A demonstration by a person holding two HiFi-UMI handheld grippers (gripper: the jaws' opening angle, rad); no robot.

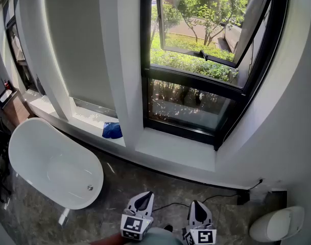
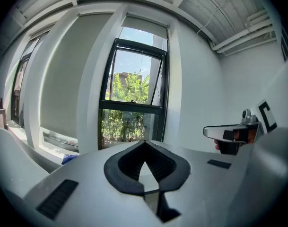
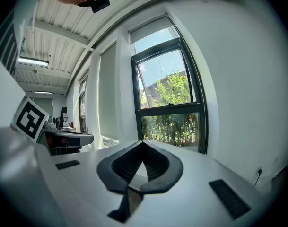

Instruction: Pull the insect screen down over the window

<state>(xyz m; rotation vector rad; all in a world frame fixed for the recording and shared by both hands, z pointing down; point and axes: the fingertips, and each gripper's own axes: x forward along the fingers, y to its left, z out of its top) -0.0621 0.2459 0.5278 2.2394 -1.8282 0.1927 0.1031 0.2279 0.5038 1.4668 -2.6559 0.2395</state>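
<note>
Jaws of the left gripper (image 2: 144, 145) meet tip to tip with nothing between them, and the right gripper (image 3: 143, 145) is closed and empty likewise. Both sit side by side low over the floor (image 1: 145, 180), aimed at the window (image 1: 193, 93) and well apart from it. Left of them, the white bathtub (image 1: 22, 147) shows a drain fitting in its bottom. A blue cloth (image 1: 112, 130) lies on the sill (image 1: 89, 119). The insect screen (image 2: 144, 25) is a pale rolled strip across the window's top, its long axis level, the glass below uncovered.
</note>
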